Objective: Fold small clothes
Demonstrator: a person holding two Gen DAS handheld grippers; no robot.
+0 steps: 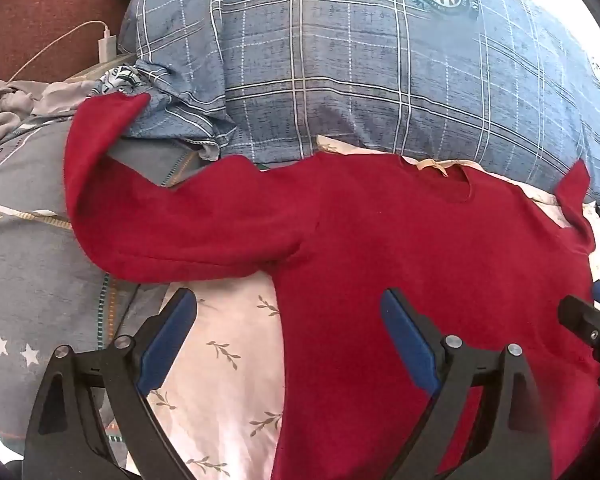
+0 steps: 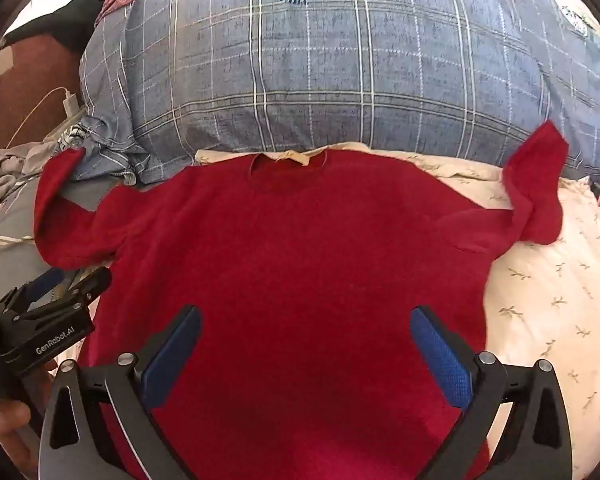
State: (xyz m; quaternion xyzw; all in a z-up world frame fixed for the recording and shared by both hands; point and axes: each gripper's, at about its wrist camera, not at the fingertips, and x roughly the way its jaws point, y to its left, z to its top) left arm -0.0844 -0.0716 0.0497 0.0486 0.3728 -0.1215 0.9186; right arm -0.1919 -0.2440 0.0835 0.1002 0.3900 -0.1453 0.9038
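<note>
A red long-sleeved sweater [image 2: 300, 248] lies flat, neck away from me, on a pale leaf-print sheet [image 2: 548, 300]. Its left sleeve [image 1: 160, 224] stretches out and curls up onto the bedding; its right sleeve [image 2: 536, 192] is bunched and bent upward. My left gripper [image 1: 288, 312] is open and empty, over the sweater's left edge below the armpit. My right gripper [image 2: 306, 320] is open and empty above the lower middle of the sweater's body. The left gripper also shows in the right wrist view [image 2: 66, 286].
A big blue plaid pillow [image 2: 340, 72] lies right behind the sweater's collar. Grey star-print bedding [image 1: 32, 264] and crumpled grey clothes [image 1: 8, 112] lie to the left. A white charger and cable [image 1: 106, 46] rest on a dark red surface at the far left.
</note>
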